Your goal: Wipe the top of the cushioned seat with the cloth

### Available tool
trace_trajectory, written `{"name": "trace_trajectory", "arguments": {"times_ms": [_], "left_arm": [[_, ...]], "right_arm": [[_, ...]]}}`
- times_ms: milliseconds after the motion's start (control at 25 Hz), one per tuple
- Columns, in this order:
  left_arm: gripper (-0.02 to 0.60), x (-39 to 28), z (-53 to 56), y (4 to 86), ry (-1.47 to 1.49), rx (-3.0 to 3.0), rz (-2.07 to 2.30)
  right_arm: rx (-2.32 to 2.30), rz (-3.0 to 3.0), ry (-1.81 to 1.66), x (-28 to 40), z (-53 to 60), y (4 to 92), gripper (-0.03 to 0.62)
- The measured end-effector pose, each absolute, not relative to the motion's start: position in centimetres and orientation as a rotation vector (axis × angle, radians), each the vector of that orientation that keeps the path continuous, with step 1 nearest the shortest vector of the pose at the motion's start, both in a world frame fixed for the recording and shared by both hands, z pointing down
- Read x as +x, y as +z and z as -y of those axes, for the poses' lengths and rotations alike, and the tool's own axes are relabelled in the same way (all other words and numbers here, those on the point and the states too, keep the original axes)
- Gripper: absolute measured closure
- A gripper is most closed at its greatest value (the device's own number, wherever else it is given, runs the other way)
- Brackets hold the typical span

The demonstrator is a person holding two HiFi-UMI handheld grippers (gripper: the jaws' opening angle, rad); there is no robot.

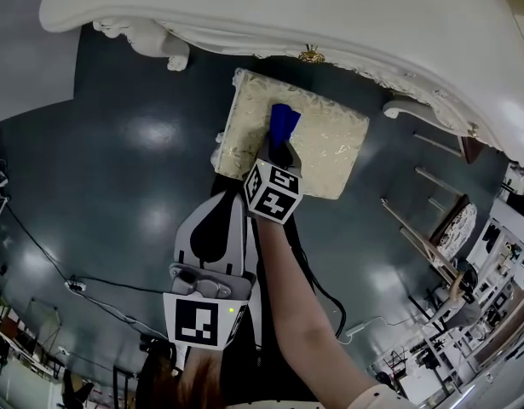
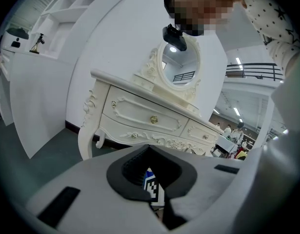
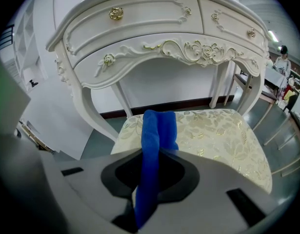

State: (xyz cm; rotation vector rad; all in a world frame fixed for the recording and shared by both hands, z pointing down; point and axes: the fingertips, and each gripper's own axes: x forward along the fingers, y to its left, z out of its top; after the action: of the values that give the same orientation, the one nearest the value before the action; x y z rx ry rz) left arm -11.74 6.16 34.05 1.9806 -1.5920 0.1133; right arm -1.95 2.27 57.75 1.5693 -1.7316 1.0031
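Observation:
The cushioned seat [image 1: 330, 143] is a cream stool with a gold leaf pattern, standing on the dark floor in front of a white dressing table; it fills the middle of the right gripper view [image 3: 213, 135]. My right gripper [image 1: 281, 150] is over the seat's near-left part, shut on a blue cloth [image 1: 284, 123]. In the right gripper view the cloth [image 3: 154, 140] sticks out past the jaws of the right gripper [image 3: 157, 152] and droops onto the cushion. My left gripper [image 1: 231, 198] is held back, short of the seat's near edge, jaws together with nothing in them [image 2: 150, 152].
The white carved dressing table [image 1: 347, 24] overhangs the far side of the seat, with one leg [image 1: 155, 41] to the left. Its oval mirror [image 2: 181, 67] shows in the left gripper view. Cables [image 1: 91, 288] cross the floor at lower left. Metal frames and clutter [image 1: 440, 237] stand at right.

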Motion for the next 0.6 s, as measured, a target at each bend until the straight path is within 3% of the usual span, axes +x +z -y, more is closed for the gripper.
{"name": "trace_trajectory", "arguments": {"times_ms": [600], "left_arm": [[0.583, -12.6, -6.5, 34.3, 0.112, 1.957, 1.612]], "right_arm": [[1.536, 1.766, 1.017, -4.2, -2.2, 57.9, 0.533]]}}
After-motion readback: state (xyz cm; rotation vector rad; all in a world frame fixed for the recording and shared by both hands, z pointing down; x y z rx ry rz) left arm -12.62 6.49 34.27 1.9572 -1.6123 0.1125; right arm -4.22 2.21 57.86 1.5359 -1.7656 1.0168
